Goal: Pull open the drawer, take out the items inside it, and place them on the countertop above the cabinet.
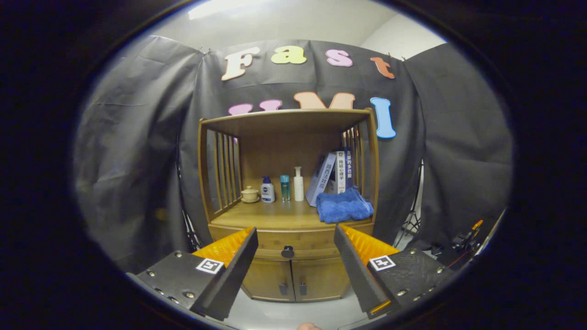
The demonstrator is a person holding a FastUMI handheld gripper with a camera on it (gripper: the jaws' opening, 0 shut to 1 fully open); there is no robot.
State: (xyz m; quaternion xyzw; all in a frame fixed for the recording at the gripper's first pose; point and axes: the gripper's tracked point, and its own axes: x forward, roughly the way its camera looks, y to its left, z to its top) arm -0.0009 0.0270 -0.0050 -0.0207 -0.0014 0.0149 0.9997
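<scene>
Gripper view has my gripper (296, 245) spread wide with nothing between its fingers, held back from the wooden cabinet (289, 192). The drawer (293, 245) is shut – its front runs flat and level just under the countertop (275, 216), and its small dark knob (287, 251) sits dead ahead, framed in the gap between my fingertips but well beyond them. So I judge the coming move is a straight run forward, hardly any sideways correction, then closing on the knob and pulling back toward me. On the countertop a blue towel (343, 206) lies to the right – bottles (284, 187) stand further back
</scene>
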